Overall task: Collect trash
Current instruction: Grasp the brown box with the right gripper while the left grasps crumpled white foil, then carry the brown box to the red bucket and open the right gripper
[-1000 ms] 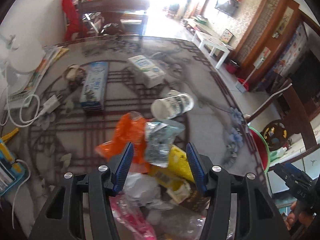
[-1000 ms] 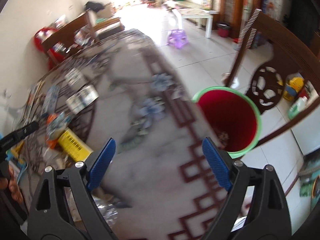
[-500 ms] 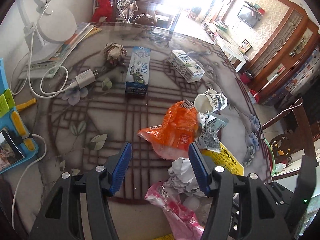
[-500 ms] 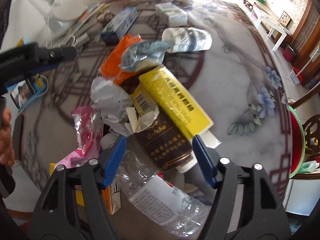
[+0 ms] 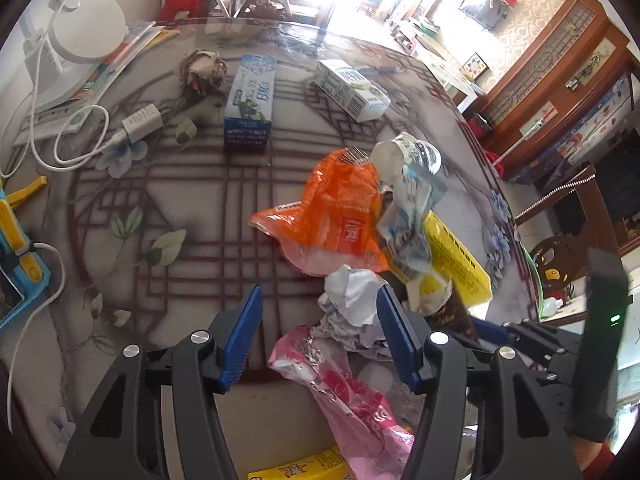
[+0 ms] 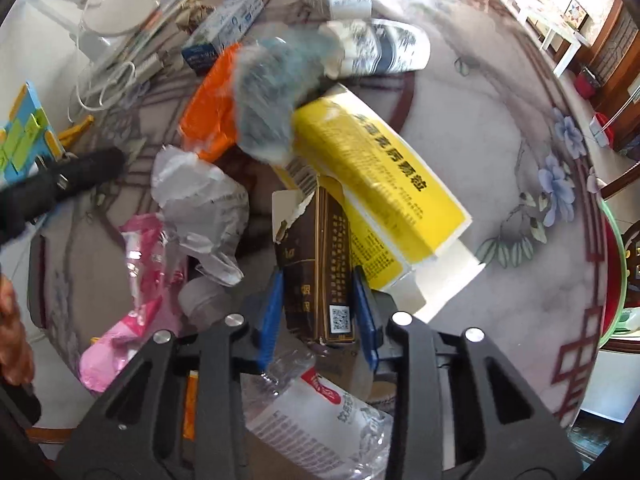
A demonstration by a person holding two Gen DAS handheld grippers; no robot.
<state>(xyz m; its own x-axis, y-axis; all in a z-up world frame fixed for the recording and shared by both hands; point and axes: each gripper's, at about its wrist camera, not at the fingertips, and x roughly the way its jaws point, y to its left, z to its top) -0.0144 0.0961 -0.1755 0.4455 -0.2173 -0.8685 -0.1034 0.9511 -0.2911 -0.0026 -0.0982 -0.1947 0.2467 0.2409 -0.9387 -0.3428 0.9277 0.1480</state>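
Observation:
A heap of trash lies on the glass table. In the right wrist view my right gripper (image 6: 318, 312) is shut on a brown carton (image 6: 316, 276), with a yellow box (image 6: 380, 184), a blue-grey wrapper (image 6: 268, 108), an orange bag (image 6: 208, 120), crumpled white paper (image 6: 200, 200) and a pink wrapper (image 6: 136, 280) around it. A clear plastic bottle (image 6: 320, 420) lies under the gripper. In the left wrist view my left gripper (image 5: 318, 334) is open above the crumpled paper (image 5: 352, 304) and pink wrapper (image 5: 352, 400), near the orange bag (image 5: 332, 220).
Farther back on the table (image 5: 180, 208) lie a paper cup (image 5: 404, 156), a blue-white box (image 5: 250, 100), a milk carton (image 5: 352, 88), a crumpled brown wad (image 5: 202, 70), a charger with cable (image 5: 140, 122) and a white lamp (image 5: 84, 32). A red bin with a green rim (image 6: 618, 280) stands off the right edge.
My right gripper has swung from the bin to the heap and closed on the brown carton. My left gripper has drawn back and shifted left, still open.

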